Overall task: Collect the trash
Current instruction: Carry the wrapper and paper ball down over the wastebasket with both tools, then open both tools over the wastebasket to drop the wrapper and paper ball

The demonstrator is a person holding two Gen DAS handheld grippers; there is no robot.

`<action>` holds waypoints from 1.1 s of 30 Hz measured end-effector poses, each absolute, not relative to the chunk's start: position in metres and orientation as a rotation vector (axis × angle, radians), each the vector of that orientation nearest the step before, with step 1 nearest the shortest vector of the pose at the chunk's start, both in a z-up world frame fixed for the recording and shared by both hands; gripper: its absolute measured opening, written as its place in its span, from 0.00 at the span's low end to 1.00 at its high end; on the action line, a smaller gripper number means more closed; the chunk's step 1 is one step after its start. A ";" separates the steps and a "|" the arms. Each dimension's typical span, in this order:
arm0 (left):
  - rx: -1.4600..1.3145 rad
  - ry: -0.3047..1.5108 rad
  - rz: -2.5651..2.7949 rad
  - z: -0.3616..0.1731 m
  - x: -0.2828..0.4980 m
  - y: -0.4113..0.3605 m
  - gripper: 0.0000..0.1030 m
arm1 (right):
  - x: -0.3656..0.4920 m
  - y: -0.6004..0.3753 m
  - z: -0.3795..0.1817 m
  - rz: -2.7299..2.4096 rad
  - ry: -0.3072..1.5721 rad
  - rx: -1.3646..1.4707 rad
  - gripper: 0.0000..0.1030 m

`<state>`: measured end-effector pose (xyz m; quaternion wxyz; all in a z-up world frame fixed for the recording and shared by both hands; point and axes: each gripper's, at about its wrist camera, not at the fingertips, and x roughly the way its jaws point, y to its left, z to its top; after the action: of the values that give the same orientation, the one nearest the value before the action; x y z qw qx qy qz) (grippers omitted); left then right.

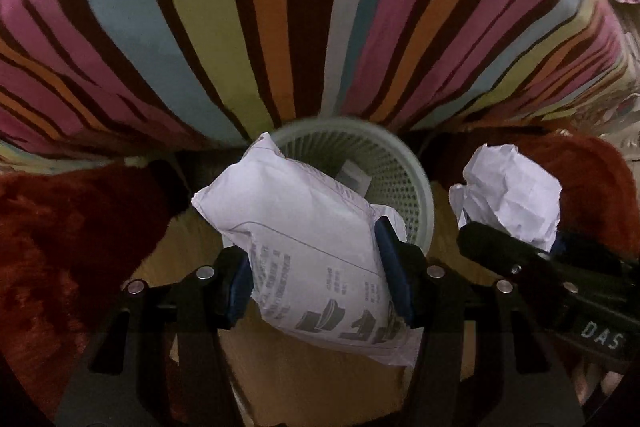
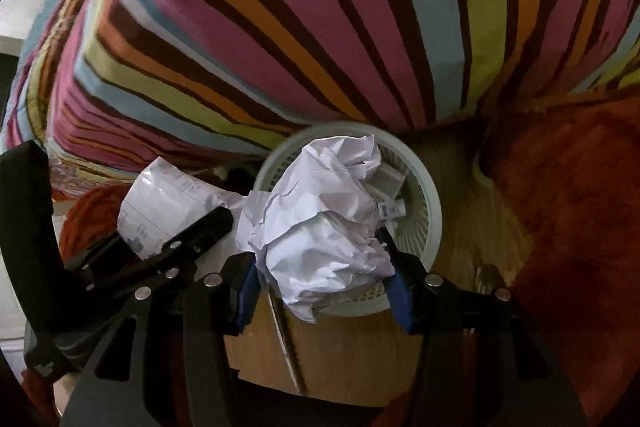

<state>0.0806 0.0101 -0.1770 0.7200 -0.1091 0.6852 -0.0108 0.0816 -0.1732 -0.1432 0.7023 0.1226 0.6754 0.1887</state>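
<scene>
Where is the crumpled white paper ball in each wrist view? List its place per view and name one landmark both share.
Left wrist view: the crumpled white paper ball sits right of centre, clamped in the right gripper that enters from the lower right.
Right wrist view: it fills the centre, between the gripper's blue pads, in front of the basket.
Shared landmark: the round pale mesh wastebasket under the striped cover.

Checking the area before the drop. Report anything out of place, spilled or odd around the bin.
Nothing stands out. The left gripper holds a printed paper packet and the right gripper a crumpled paper ball, both above the mesh wastebasket, which stands upright with some trash inside. No spill shows on the floor.
</scene>
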 end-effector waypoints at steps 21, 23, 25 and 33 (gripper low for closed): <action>-0.272 1.781 0.018 -0.257 0.090 0.007 0.54 | 0.107 -0.155 -0.212 0.282 1.738 0.242 0.49; -0.275 1.800 0.028 -0.264 0.090 0.008 0.54 | 0.108 -0.153 -0.216 0.283 1.748 0.226 0.49; -0.287 1.824 0.036 -0.271 0.089 0.009 0.54 | 0.108 -0.146 -0.225 0.283 1.764 0.177 0.49; -0.300 1.869 0.051 -0.288 0.086 0.009 0.54 | 0.111 -0.147 -0.259 0.237 1.841 0.171 0.49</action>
<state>0.0862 0.0088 -0.2879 0.5843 -0.1288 0.8009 0.0218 0.1112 -0.1473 -0.2593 0.5962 0.0737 0.7929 0.1020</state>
